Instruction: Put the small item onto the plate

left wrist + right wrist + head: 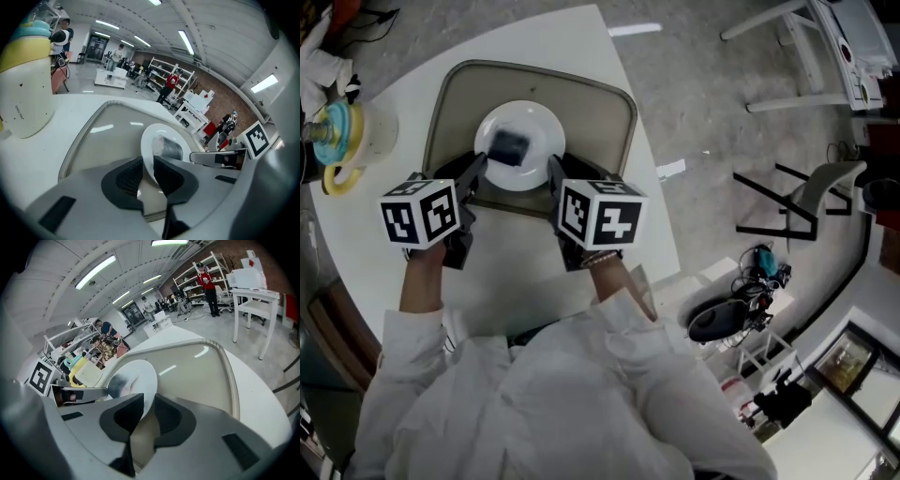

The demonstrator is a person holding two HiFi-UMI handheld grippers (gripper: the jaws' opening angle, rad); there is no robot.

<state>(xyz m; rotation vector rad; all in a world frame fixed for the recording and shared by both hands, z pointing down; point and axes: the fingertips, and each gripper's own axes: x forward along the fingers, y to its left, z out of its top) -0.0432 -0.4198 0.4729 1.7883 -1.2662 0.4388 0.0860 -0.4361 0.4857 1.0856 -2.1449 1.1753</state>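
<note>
Nearest to me, white sleeves (534, 394) fill the lower part of the head view, with both arms reaching forward over the white table (572, 37).

Left gripper (478, 173): its marker cube faces up. In the left gripper view the left gripper (149, 164) has its dark pads drawn close, with only a narrow gap between them. The near-left rim of the white plate (546, 122) sits in that gap, so I record it as pinching the plate.

Right gripper (553, 178): marker cube up, opposite the left one. In the right gripper view the right gripper (149, 406) shows the same condition: pads close together, the plate's (140, 371) rim caught between them.

The small item (510, 147), dark and blurred, lies on the plate, slightly left of its centre. It also shows from the left gripper as a grey lump (171, 147) on the plate (150, 140).

The plate sits within a beige tray (600, 122) with rounded corners; I cannot tell whether it rests on the tray or is lifted clear.

Beyond, at the table's left edge, stands a cream container (370, 131) with a yellow and teal top, well apart from the tray. On the floor to the right stands a chair (816, 192).
</note>
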